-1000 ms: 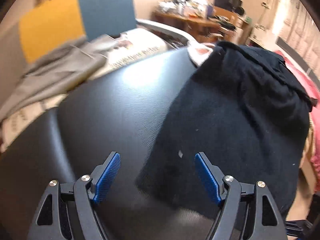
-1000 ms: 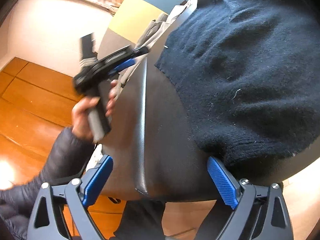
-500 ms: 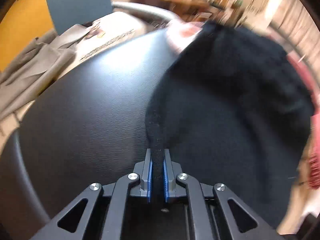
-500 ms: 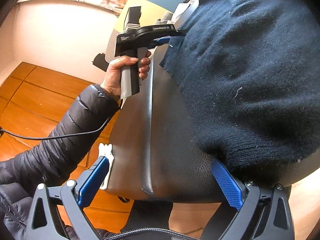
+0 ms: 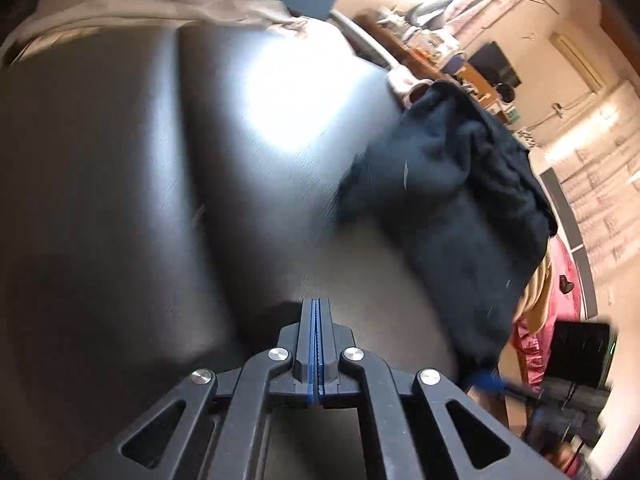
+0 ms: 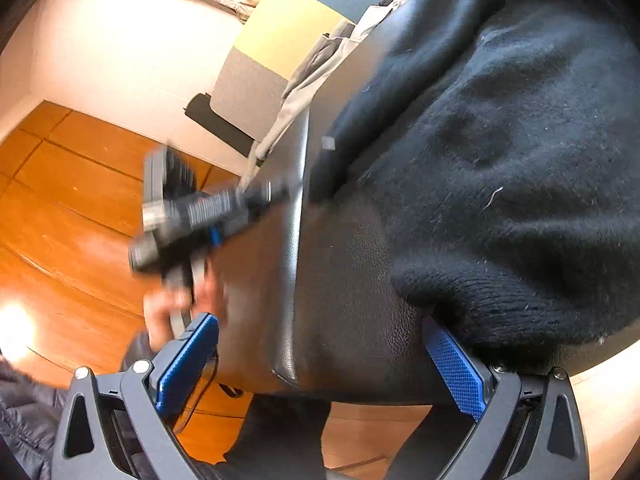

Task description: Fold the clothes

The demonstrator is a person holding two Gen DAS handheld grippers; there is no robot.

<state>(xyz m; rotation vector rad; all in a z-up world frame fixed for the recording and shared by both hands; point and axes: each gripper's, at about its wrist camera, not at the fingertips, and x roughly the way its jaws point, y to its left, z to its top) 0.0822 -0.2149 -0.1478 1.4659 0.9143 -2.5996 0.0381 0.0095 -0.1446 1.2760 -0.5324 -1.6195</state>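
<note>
A black knit sweater lies bunched on the right half of a black leather seat. My left gripper hovers over the bare leather to the left of the sweater. It is shut, and nothing shows between its blue pads. In the right wrist view the same left gripper is a blur held by a hand beside the seat's edge. My right gripper stands open at the seat's front edge. Its right pad sits just under the sweater's hem without gripping it.
A grey cloth is draped at the far end of the seat, before yellow and blue panels. Wooden floor lies left of the seat. A cluttered desk and pink fabric lie beyond the sweater.
My left gripper closed on the sweater's edge, then swung quickly away to the left and rolled. The cloth is no longer between its pads. The right gripper stayed put.
</note>
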